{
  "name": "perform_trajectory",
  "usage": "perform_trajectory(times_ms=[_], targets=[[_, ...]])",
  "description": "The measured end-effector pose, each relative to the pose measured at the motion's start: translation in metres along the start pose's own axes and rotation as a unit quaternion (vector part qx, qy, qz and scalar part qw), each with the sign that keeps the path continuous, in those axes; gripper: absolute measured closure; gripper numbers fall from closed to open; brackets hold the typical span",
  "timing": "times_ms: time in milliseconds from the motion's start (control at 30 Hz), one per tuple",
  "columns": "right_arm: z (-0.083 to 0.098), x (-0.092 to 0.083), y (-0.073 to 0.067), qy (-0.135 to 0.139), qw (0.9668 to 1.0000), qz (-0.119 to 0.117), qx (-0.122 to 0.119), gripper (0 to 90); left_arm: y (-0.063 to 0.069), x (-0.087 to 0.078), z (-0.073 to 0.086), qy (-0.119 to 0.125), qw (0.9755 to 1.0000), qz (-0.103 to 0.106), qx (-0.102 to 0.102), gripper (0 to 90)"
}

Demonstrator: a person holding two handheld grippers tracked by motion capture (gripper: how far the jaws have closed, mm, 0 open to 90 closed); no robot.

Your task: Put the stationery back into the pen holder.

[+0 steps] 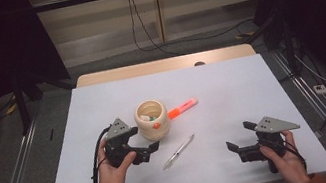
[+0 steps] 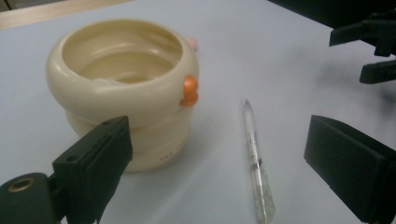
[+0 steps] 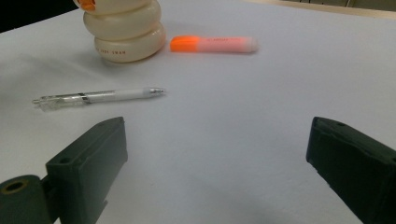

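Note:
A cream ringed pot [image 1: 152, 119] with an orange knob stands mid-table, small items inside it. My left gripper [image 1: 145, 138] sits just left of and in front of it, open, with nothing between its pads. In the left gripper view [image 2: 219, 140] the pot [image 2: 126, 88] rises behind the left jaw and a clear pen [image 2: 254, 154] lies on the table ahead. That pen [image 1: 178, 151] rests to the right of the pot. An orange-and-pink highlighter [image 1: 183, 109] lies behind the pot. My right gripper [image 1: 238, 135] is open near the front right, empty [image 3: 217, 140].
The white tabletop [image 1: 231, 89] ends in a wooden strip [image 1: 166, 65] at the far side. Cables run over the floor behind the table, and dark curtains hang on both sides. The right gripper [image 2: 369, 51] appears far off in the left gripper view.

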State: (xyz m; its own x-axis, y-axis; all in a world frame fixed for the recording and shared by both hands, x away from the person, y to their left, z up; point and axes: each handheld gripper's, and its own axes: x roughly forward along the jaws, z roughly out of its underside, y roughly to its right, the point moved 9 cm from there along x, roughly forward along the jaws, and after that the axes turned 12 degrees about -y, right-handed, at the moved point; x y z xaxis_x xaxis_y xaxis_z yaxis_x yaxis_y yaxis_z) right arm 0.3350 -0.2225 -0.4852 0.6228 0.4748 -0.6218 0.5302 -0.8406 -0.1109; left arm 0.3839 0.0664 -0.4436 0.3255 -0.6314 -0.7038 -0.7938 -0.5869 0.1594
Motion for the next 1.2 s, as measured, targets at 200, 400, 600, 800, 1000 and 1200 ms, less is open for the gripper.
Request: perform_trajectory(times_ms=[200,400,600,800,1000,1200], targets=[[0.0,0.0,0.0,0.0,1.0,0.0,-0.003,5.1,0.013,0.014,0.014,-0.032,0.9993,0.016,0.002,8.1],[0.0,0.0,-0.001,-0.002,1.0,-0.001,-0.004,5.2,0.021,0.027,0.025,-0.061,0.998,0.015,0.014,8.2],[0.001,0.001,-0.001,-0.005,1.0,0.0,-0.004,5.1,0.03,0.038,0.026,-0.077,0.9967,0.018,0.021,8.7],[0.001,0.001,-0.002,-0.004,1.0,-0.002,-0.004,5.2,0.043,0.052,0.022,-0.084,0.9958,0.019,0.033,9.1],[0.001,0.001,-0.002,-0.006,1.0,-0.003,-0.004,5.2,0.046,0.063,0.018,-0.104,0.9937,0.002,0.041,8.7],[0.001,0.002,-0.002,-0.005,1.0,-0.002,-0.004,5.3,0.046,0.076,0.016,-0.14,0.9891,-0.009,0.045,10.6]])
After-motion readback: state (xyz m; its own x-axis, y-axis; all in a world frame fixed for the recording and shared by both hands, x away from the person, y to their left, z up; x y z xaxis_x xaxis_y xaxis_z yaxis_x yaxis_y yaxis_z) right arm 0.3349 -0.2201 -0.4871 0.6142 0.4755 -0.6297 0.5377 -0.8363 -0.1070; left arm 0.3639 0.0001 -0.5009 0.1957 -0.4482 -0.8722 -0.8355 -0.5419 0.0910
